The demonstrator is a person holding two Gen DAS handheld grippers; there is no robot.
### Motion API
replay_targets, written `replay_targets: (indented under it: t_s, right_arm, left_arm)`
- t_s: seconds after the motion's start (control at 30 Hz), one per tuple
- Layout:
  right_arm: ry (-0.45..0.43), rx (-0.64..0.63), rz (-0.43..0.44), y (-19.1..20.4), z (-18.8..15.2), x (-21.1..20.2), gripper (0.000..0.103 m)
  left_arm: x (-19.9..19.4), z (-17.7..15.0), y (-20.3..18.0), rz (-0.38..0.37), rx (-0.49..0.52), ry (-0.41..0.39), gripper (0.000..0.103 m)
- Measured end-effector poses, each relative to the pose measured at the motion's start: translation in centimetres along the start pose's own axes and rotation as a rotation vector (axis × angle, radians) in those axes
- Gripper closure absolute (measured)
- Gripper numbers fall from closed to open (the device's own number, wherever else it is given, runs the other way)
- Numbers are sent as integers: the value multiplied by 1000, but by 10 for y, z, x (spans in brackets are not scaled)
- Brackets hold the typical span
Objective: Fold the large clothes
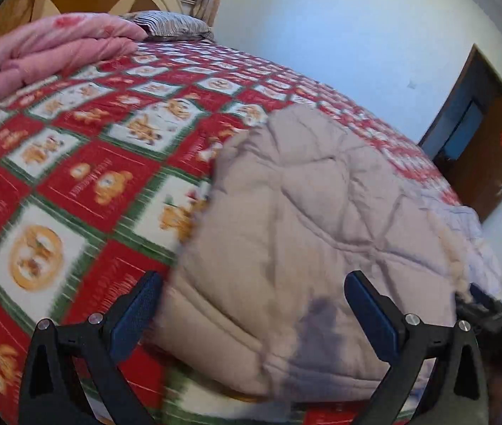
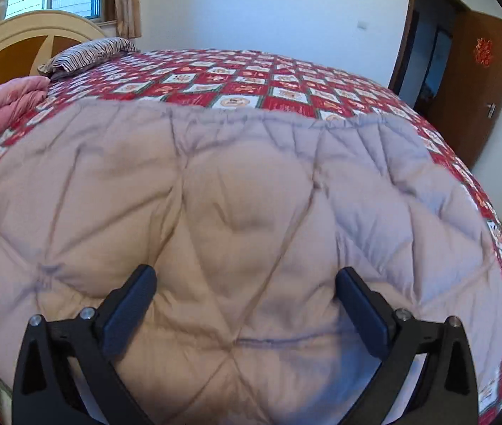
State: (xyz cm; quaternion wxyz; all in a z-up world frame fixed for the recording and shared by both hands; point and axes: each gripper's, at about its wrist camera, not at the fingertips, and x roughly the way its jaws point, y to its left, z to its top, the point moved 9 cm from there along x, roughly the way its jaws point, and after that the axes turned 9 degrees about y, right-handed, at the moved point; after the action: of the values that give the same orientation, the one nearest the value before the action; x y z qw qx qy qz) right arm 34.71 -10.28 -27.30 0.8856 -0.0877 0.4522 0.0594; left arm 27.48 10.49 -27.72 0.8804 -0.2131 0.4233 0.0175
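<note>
Quilted coat (image 2: pixel 244 212) spread flat on the bed (image 2: pixel 286 81) near its foot edge, ready for folding | left gripper (image 1: pixel 251 304) jaws wide, empty, over its side edge | right gripper (image 2: pixel 245 301) jaws wide, empty, above its middle | I judge both poised to grab.

2 wrist views, close above bed (image 1: pixel 74 163), both facing headboard (image 2: pixel 21 46)

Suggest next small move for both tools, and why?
Probably lower both and close on the near hem of the quilted garment. It lies spread on the bedspread, and the left tool and right tool hover open above it, gripping nothing.
</note>
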Motion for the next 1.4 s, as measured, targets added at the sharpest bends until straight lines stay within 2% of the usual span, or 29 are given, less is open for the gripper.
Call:
replay_targets:
  t_s: [0.13,0.3,0.4,0.47,0.57,0.63,0.7,0.73,0.83,0.9,0.97,1.0,1.03,1.07,1.1,1.17,1.23,1.3,1.4]
  right_arm:
    - [-8,-31,-58,7,-6,10,0]
    - [49,-32,-49,7,-3,-1,3]
    - [-39,-24,-32,13,-6,-39,0]
    - [23,-109,-94,25,-23,-25,0]
    - [28,-96,-91,26,-33,-6,0]
    - [32,-79,-82,25,-33,-4,0]
    - [24,-82,-91,26,-33,-3,0]
    - [21,-81,-93,26,-32,-4,0]
    - [10,-70,-85,27,-36,-7,0]
    - [10,-65,-76,27,-39,-9,0]
    - [10,-65,-73,28,-42,-10,0]
    - [9,-64,-73,28,-43,-11,0]
    - [8,-64,-74,28,-43,-11,0]
    - [6,-64,-75,28,-43,-11,0]
    - [3,-65,-77,28,-43,-11,0]
    - [0,-66,-76,28,-43,-11,0]
    - [-3,-63,-73,28,-43,-11,0]
    - [-5,-63,-73,28,-42,-11,0]
    - [-10,-62,-73,28,-44,-11,0]
  left_arm:
    - [1,3,-13,-40,1,-11,1]
    - [1,4,-8,-72,-45,-1,1]
    - [4,-2,-8,-88,-54,7,1]
    - [3,-3,-10,-106,-60,9,4]
    - [-6,0,-16,-150,-64,-12,23]
    - [-12,2,-22,-167,-42,-30,52]
    - [-16,4,-30,-220,-33,-38,68]
    - [-17,4,-34,-247,-33,-39,81]
    - [-22,2,-44,-285,-9,-45,84]
    - [-25,1,-46,-287,4,-56,84]
    - [-25,3,-37,-261,-28,-67,83]
    - [-25,5,-28,-251,-65,-78,77]
    - [-23,5,-19,-235,-104,-75,59]
    - [-22,5,-12,-221,-123,-70,47]
    - [-22,4,-6,-204,-141,-71,29]
    - [-22,4,5,-181,-171,-87,25]
    - [-15,1,12,-142,-189,-60,24]
    - [-5,-3,9,-195,-201,-25,23]
    - [9,-7,0,-193,-145,-7,24]
